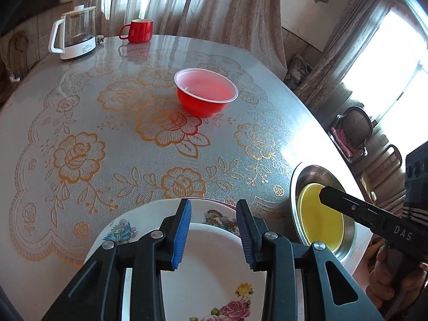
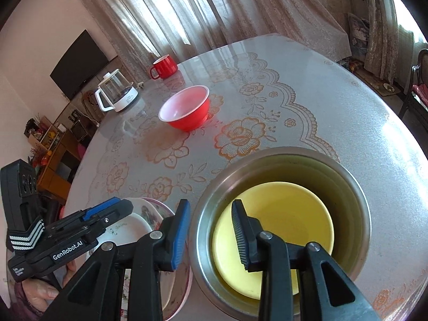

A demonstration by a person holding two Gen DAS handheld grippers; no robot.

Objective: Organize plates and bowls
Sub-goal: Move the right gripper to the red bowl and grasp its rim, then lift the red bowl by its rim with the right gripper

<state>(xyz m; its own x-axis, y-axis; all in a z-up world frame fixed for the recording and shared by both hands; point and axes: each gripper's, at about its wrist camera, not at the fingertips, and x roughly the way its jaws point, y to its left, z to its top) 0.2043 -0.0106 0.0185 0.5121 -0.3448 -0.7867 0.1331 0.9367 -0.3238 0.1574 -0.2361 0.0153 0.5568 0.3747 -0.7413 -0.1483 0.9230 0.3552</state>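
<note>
A red bowl [image 1: 206, 93] with a white inside stands alone mid-table; it also shows in the right wrist view [image 2: 187, 111]. Two stacked floral plates [image 1: 211, 262] lie at the near edge under my left gripper [image 1: 214, 230], which is open and empty just above them. A yellow bowl [image 2: 275, 230] sits nested inside a steel bowl [image 2: 355, 195] at the near right. My right gripper [image 2: 210, 232] is open and straddles the steel bowl's near rim, one finger inside, one outside. The plates [image 2: 139, 222] lie left of it, under the left gripper [image 2: 112, 208].
A red mug [image 1: 139, 30] and a glass kettle [image 1: 75, 34] with a white base stand at the table's far edge, in front of curtains. A flowered cloth [image 1: 80, 155] covers the round table. Chairs [image 1: 355, 131] stand beyond the right edge.
</note>
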